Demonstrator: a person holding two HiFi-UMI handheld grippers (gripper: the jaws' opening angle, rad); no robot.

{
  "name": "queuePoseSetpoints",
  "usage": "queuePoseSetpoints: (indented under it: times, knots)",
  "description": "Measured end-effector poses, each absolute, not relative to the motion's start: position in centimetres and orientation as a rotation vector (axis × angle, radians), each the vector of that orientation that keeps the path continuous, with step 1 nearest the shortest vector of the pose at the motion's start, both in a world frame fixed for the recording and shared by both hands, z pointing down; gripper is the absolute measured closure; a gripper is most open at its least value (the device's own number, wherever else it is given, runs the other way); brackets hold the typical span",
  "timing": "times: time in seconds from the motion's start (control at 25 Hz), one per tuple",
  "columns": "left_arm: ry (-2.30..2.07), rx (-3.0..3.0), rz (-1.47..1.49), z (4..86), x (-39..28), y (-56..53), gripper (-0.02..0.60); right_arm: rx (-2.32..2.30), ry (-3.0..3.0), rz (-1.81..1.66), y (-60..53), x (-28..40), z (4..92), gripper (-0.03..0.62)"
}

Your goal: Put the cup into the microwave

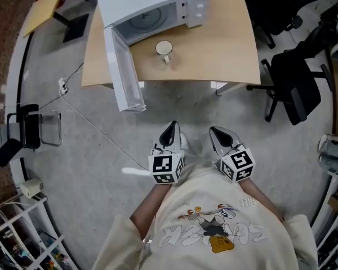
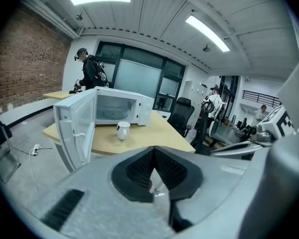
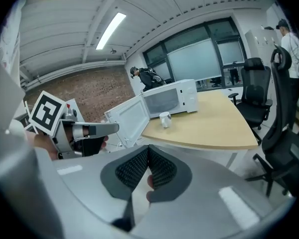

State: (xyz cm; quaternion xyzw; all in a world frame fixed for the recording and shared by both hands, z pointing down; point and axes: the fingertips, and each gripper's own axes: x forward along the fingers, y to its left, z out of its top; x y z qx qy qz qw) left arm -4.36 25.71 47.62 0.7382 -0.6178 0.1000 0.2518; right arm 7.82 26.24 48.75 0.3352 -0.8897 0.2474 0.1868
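Observation:
A white cup (image 1: 164, 49) (image 2: 122, 130) (image 3: 165, 118) stands on the wooden table (image 1: 231, 44) just in front of the white microwave (image 1: 158, 7) (image 2: 122, 107) (image 3: 172, 98). The microwave's door (image 1: 124, 72) (image 2: 77, 126) hangs open to the left, past the table edge. Both grippers are held close to my body, well short of the table. My left gripper (image 1: 170, 133) (image 2: 153, 151) is shut with nothing in it. My right gripper (image 1: 218, 133) (image 3: 148, 151) is also shut and empty. Both point toward the cup and slightly downward.
Black office chairs (image 1: 296, 89) stand right of the table. A white cable (image 1: 96, 128) runs over the grey floor from a socket strip (image 1: 62, 85). A black stool (image 1: 25, 129) and a white rack (image 1: 17, 235) are at the left. People (image 2: 89, 71) stand in the background.

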Motion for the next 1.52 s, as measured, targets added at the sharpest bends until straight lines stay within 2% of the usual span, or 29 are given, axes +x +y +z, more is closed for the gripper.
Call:
queuePoseSetpoints:
  times: [0.24, 0.68, 0.72, 0.8, 0.84, 0.96, 1.04, 1.16, 1.52]
  knots:
    - [-1.624, 1.988, 0.305, 49.4, -4.5, 22.6, 0.577, 0.950, -2.484, 0.695, 22.3, 7.7, 49.3, 0.586]
    - [-1.824, 1.891, 0.369, 47.9, -6.1, 8.3, 0.577, 0.760, -2.581, 0.790, 6.2, 6.0, 48.3, 0.586]
    - [-1.847, 1.884, 0.382, 48.3, -6.3, 7.4, 0.545, 0.735, -2.587, 0.792, 5.3, 5.8, 48.3, 0.586]
    - [-1.882, 1.860, 0.415, 49.9, -6.9, 5.5, 0.318, 0.702, -2.594, 0.789, 3.5, 5.6, 48.2, 0.586]
    - [-1.890, 1.852, 0.441, 50.9, -7.2, 4.5, 0.255, 0.695, -2.593, 0.785, 2.8, 5.5, 48.1, 0.586]
    - [-1.909, 1.840, 0.490, 54.2, -8.4, 2.0, 0.164, 0.697, -2.567, 0.779, 1.5, 5.6, 48.3, 0.586]
    - [-1.948, 1.844, 0.446, 55.8, -9.5, 0.0, 0.077, 0.706, -2.535, 0.772, 1.1, 5.9, 48.7, 0.586]
    - [-1.982, 1.855, 0.413, 57.8, -11.3, -3.2, 0.041, 0.754, -2.503, 0.746, 0.1, 6.4, 48.8, 0.586]
    - [-1.962, 1.840, 0.500, 63.2, -14.3, -8.8, 0.041, 0.935, -2.414, 0.714, -2.3, 8.3, 48.7, 0.586]
